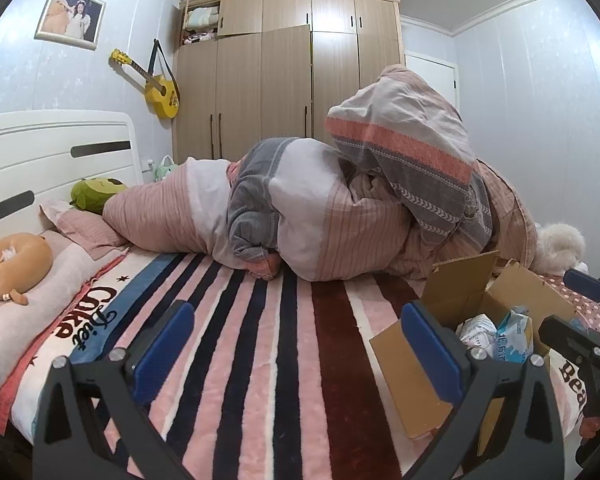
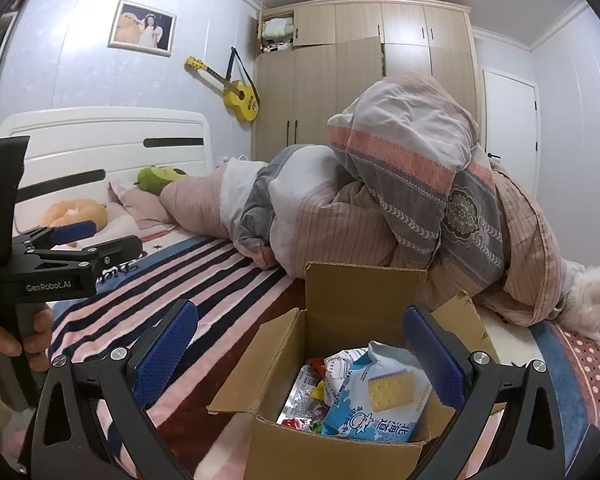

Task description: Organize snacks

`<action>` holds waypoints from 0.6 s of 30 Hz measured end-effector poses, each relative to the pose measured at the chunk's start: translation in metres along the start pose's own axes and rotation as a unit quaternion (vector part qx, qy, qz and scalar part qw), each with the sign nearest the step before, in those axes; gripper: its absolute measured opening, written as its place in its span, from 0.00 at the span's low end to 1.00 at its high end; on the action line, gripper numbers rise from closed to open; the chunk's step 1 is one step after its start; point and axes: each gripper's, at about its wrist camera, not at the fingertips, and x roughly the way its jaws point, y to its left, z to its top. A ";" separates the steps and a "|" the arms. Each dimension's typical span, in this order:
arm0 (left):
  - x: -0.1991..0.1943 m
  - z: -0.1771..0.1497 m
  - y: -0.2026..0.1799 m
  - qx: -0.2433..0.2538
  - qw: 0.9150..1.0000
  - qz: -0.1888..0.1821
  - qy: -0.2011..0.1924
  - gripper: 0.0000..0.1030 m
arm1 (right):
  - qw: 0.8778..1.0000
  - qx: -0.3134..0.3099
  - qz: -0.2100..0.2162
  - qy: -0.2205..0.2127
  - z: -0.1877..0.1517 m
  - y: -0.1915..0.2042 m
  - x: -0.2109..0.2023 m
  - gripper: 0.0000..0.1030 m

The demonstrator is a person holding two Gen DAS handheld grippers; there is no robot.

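An open cardboard box (image 2: 340,292) stands on the striped bed blanket. Inside lie a blue and white cracker packet (image 2: 384,396) and several small wrapped snacks (image 2: 308,392). My right gripper (image 2: 300,356) is open and empty, its jaws spread just above the box's near opening. The box also shows at the right of the left wrist view (image 1: 456,292), with the cracker packet (image 1: 514,338) inside. My left gripper (image 1: 300,352) is open and empty over the blanket, left of the box. It appears in the right wrist view (image 2: 96,240), held by a hand.
A heaped pink and grey duvet (image 1: 340,208) fills the far half of the bed. Plush toys (image 1: 12,264) and pillows lie by the white headboard (image 1: 52,152). A white fluffy toy (image 2: 596,300) sits right of the box. A wardrobe (image 1: 284,72) stands behind.
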 end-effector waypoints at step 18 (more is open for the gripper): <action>-0.003 0.001 -0.001 0.000 1.000 -0.004 -0.002 0.99 | 1.000 0.002 -0.009 0.002 -0.002 0.000 -0.006 0.99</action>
